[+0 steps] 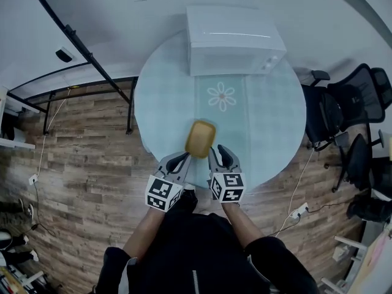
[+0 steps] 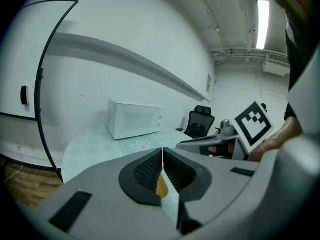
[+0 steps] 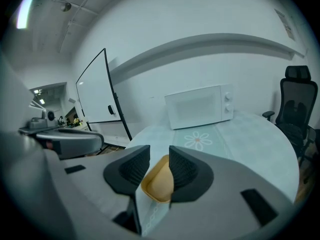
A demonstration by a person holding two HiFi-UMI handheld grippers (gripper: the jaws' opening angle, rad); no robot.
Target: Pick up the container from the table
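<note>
Approach stage, nothing lifted. Round table (image 1: 278,106), with a white microwave (image 1: 233,38) at the far side, door closed. The yellow container (image 1: 201,138) sits by the near edge and looks empty. The right gripper (image 1: 218,151) is just beside it, jaws wide, gripping nothing. The left gripper (image 1: 181,158) has its jaws together. Next, I'd judge: ease the right jaws over the rim, then close.

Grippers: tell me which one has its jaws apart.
The right gripper: its jaws stand apart, and the yellow container shows through the gap. The jaws of the left gripper are closed together.
</note>
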